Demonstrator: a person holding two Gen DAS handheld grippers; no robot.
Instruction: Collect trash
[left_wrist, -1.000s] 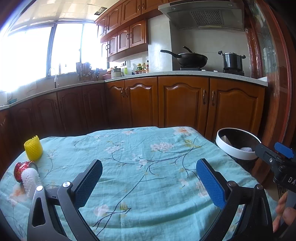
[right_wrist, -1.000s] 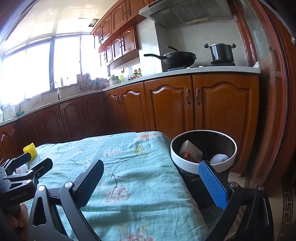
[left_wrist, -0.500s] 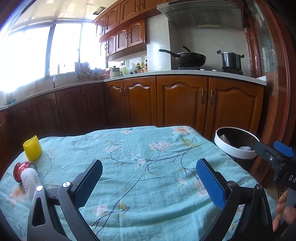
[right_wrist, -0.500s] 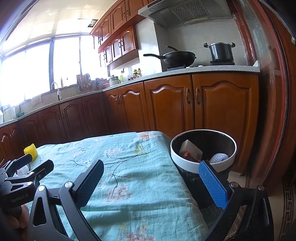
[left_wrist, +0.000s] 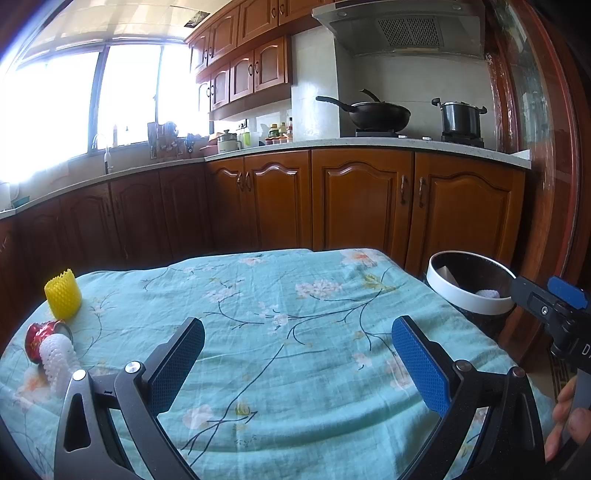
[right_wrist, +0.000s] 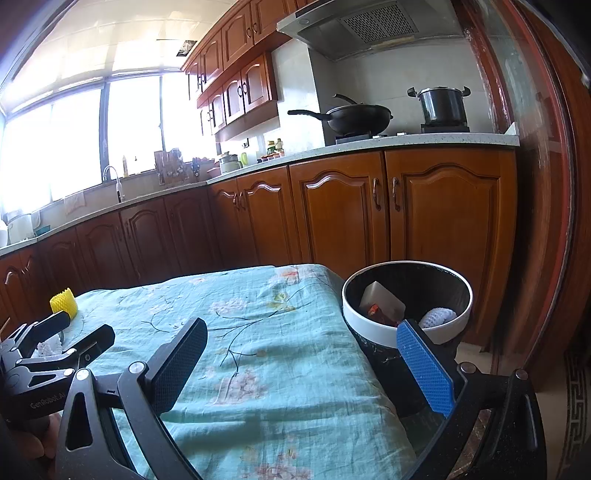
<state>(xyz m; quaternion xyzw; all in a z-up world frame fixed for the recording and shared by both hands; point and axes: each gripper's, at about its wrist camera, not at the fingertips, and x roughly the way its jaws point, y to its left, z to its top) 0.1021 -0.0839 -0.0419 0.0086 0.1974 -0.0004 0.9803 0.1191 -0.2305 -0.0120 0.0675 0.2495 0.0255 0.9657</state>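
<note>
A yellow foam net sleeve (left_wrist: 63, 294) stands at the table's far left; it also shows in the right wrist view (right_wrist: 63, 302). Beside it lie a crushed red can (left_wrist: 40, 339) and a white foam net (left_wrist: 59, 362). My left gripper (left_wrist: 297, 363) is open and empty over the middle of the floral tablecloth (left_wrist: 288, 295). My right gripper (right_wrist: 301, 367) is open and empty over the table's right edge. A white-rimmed black trash bin (right_wrist: 406, 325) at the right holds a paper piece, a white net and other trash.
Wooden kitchen cabinets (left_wrist: 362, 199) run behind the table, with a wok (left_wrist: 376, 114) and a pot (left_wrist: 460, 118) on the stove. A wooden door frame (right_wrist: 539, 206) stands right of the bin. The left gripper shows in the right wrist view (right_wrist: 70, 336).
Both views have shifted only slightly. Both grippers stay open and empty, and the trash on the table has not moved.
</note>
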